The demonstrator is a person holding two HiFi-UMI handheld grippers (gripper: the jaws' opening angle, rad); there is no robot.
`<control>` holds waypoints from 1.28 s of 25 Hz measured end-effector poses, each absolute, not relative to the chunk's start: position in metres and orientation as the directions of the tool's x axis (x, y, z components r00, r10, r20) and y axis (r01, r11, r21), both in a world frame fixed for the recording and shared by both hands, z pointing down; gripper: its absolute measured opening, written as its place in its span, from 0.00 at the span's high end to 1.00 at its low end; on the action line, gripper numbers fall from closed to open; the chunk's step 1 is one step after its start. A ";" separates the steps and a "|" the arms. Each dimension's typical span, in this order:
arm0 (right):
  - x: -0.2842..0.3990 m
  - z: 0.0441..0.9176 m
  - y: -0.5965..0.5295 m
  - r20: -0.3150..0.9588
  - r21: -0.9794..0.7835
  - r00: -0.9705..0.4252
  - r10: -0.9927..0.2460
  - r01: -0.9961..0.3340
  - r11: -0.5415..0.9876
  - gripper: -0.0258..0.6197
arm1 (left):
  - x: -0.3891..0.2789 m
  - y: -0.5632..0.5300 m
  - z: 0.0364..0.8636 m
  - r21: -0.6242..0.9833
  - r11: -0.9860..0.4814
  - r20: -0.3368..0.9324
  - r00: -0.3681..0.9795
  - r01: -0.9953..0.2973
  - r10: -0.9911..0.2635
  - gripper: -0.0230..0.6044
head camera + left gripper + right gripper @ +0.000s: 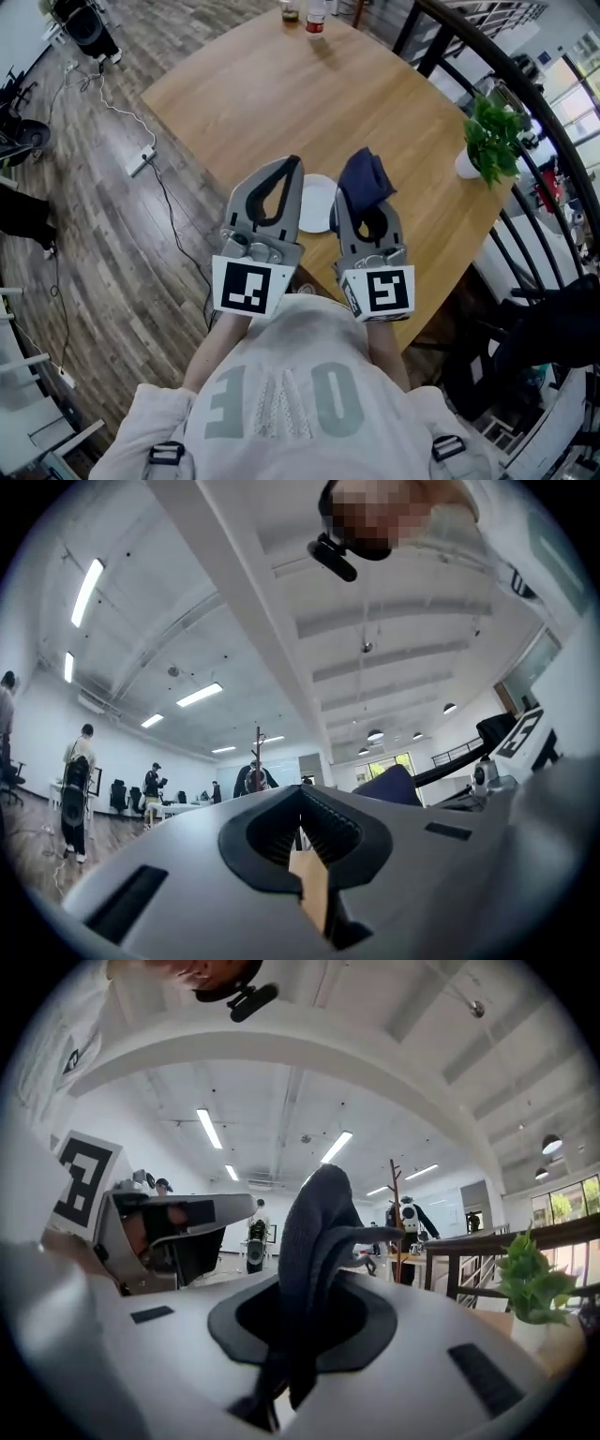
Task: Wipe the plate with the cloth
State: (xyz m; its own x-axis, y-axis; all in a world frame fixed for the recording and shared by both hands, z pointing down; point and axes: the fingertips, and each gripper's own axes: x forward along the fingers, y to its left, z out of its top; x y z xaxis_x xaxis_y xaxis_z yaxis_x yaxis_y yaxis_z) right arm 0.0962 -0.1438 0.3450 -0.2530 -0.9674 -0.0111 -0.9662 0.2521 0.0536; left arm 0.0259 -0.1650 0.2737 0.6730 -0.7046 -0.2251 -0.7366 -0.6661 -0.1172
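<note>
Right tool [292, 1283] clamped on a dark navy cloth [366, 176], folds poking past its tips. Left tool [289, 178] has jaws together, empty. Small round white plate [317, 202] sits on the light wooden table [234, 103], below & btwn both tools, so the cloth likely goes down and slightly left. No legible labels.

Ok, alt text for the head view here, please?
Seen from above, a person holds two grippers over a wooden table: the right gripper is shut on a dark blue cloth, the left gripper shut beside it. A white plate lies on the table partly behind them; a potted plant stands near its right edge.
</note>
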 end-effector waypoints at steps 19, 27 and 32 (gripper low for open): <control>0.086 0.344 -0.133 0.017 0.119 -0.280 -0.960 -0.953 0.280 0.87 | 0.026 -0.164 0.276 -0.123 -0.668 -0.195 0.678 -0.734 -0.709 0.95; 0.082 0.349 -0.129 0.055 0.158 -0.291 -0.955 -0.942 0.296 0.87 | 0.026 -0.164 0.277 -0.094 -0.674 -0.197 0.677 -0.733 -0.709 0.95; 0.077 0.349 -0.128 0.052 0.169 -0.305 -0.951 -0.936 0.310 0.87 | 0.023 -0.164 0.277 -0.095 -0.668 -0.194 0.672 -0.738 -0.715 0.95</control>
